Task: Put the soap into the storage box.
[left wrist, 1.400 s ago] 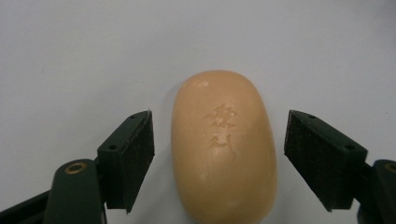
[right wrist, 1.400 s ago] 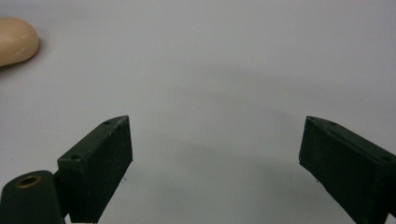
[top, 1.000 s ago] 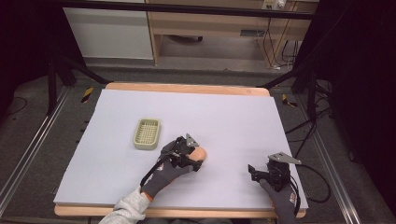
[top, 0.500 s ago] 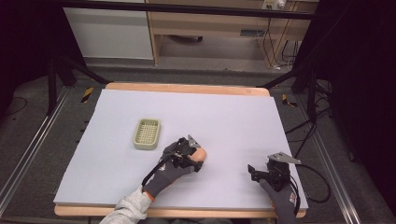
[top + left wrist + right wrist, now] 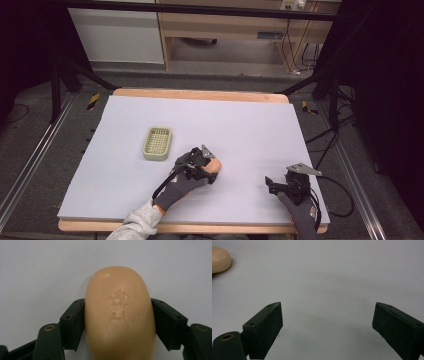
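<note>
Pale lilac table (image 5: 240, 125), wood-edged, in dark room; green basket (image 5: 157, 143) left of centre; left gripper (image 5: 117, 322) clamped on embossed, unreadable peach soap (image 5: 119, 315) near centre; right gripper (image 5: 327, 325) spread wide

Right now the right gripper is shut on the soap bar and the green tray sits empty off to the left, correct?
Wrong gripper. The left gripper is the one shut on the soap bar, as the left gripper view shows; the right gripper is open with nothing between its jaws. The rest stands: the green tray sits empty off to the left.
</note>
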Demonstrator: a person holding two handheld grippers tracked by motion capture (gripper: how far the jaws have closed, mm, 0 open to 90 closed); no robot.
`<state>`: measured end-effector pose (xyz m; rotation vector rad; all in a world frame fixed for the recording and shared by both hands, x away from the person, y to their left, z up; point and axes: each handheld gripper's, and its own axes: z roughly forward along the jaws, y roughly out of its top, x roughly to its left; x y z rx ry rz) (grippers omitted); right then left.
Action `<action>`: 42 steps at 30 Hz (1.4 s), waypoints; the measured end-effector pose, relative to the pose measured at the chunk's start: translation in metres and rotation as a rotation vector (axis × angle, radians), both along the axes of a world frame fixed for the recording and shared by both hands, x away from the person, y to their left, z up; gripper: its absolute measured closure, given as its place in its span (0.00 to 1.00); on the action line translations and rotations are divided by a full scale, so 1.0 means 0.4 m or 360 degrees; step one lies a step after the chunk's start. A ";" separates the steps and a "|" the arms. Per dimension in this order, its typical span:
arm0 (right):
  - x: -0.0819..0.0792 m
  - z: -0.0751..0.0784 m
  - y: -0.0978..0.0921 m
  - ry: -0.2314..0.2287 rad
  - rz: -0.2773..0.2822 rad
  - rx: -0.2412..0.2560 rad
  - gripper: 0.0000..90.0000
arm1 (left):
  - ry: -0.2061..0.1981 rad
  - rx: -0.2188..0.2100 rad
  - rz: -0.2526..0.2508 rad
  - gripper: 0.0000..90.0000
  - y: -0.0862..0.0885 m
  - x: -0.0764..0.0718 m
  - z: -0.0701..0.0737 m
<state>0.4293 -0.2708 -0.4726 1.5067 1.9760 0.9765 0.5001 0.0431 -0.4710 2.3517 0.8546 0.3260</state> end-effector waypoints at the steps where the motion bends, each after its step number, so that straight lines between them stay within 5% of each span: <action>1: 0.000 0.000 0.000 0.0000 0.0001 0.0001 0.11 | -0.0001 -0.0001 0.0002 0.34 0.000 0.000 0.000; 42: -0.002 0.000 -0.002 -0.0005 0.0003 -0.0020 0.11 | -0.0090 -0.0137 0.0060 0.35 0.085 -0.037 0.102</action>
